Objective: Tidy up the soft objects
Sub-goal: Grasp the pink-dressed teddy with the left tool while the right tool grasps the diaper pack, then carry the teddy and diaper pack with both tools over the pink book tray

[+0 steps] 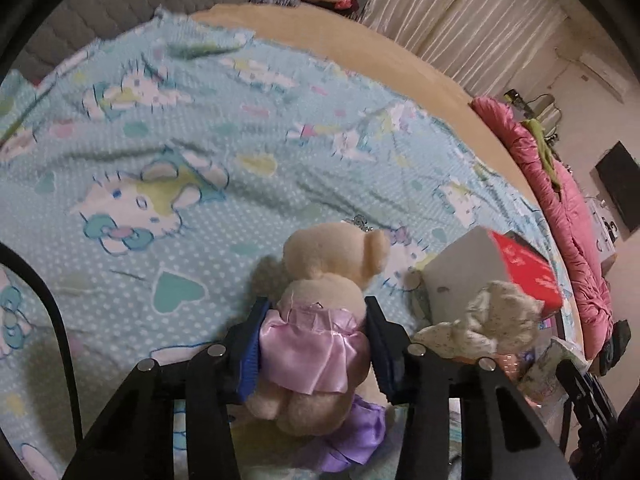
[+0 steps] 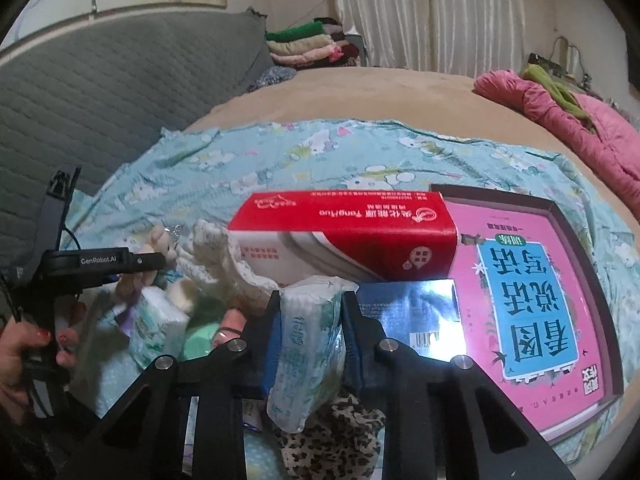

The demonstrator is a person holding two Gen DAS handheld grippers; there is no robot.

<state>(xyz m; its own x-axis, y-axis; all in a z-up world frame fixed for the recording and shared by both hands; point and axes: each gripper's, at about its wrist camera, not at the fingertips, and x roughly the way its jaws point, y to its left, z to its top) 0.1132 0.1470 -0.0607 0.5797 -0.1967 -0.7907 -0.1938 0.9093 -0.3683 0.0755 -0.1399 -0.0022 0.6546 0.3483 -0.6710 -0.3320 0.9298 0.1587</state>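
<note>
Both your grippers grip soft things on the bed.
Your left gripper (image 1: 316,320) clamps the teddy bear (image 1: 320,304); your right gripper (image 2: 308,312) pinches the tissue pack (image 2: 308,344), jaws nearly closed.

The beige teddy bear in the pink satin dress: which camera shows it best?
The left wrist view: the beige teddy bear in the pink satin dress fills the centre, clamped by the left gripper. The right wrist view shows only its small head at far left.

A cream plush teddy bear (image 1: 324,276) in a shiny pink satin skirt lies on the blue cartoon-print bedsheet (image 1: 168,184), just left of the red and white cardboard box (image 2: 344,236). A white, green-printed soft tissue pack (image 2: 308,344) stands upright just before that box (another pack (image 2: 160,328) lies to its left, beside a speckled white plush toy (image 2: 224,260)).
</note>
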